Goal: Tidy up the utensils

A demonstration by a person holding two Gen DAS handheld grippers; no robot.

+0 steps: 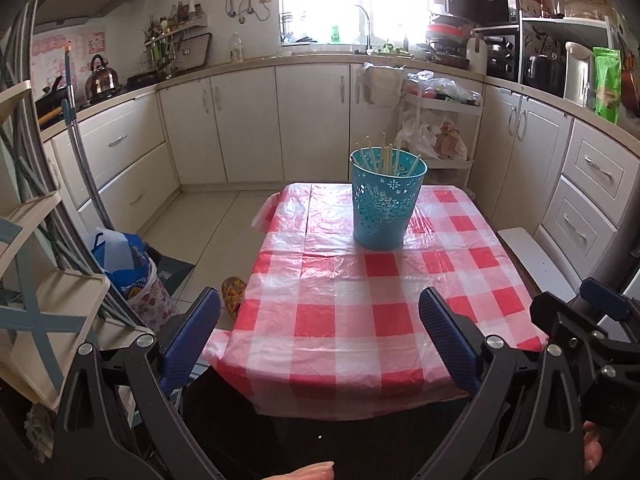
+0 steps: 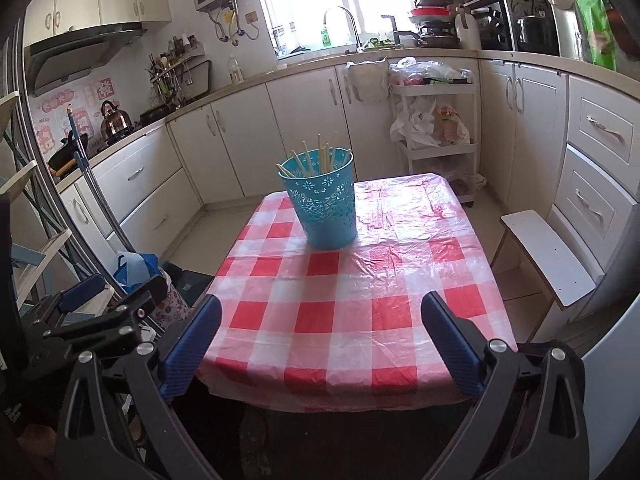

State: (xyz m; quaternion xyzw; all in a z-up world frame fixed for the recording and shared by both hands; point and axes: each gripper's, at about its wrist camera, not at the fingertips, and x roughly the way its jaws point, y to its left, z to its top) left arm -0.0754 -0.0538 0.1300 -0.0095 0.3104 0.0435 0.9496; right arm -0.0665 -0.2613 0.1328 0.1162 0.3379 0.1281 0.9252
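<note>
A teal perforated basket (image 1: 385, 204) stands on the far half of the table with the red-and-white checked cloth (image 1: 340, 312). Several pale chopsticks (image 1: 384, 156) stand upright in it. The basket (image 2: 325, 208) and chopsticks (image 2: 320, 156) also show in the right wrist view. My left gripper (image 1: 320, 312) is open and empty, held over the table's near edge. My right gripper (image 2: 322, 316) is open and empty, also over the near edge. Each gripper shows at the side of the other's view: the right one (image 1: 592, 320), the left one (image 2: 108, 300).
A white stool (image 2: 548, 260) stands right of the table. A white trolley with bags (image 2: 434, 120) is beyond it. Bags (image 1: 128, 272) and a folding rack (image 1: 36, 280) are on the floor at the left. Cabinets line the walls.
</note>
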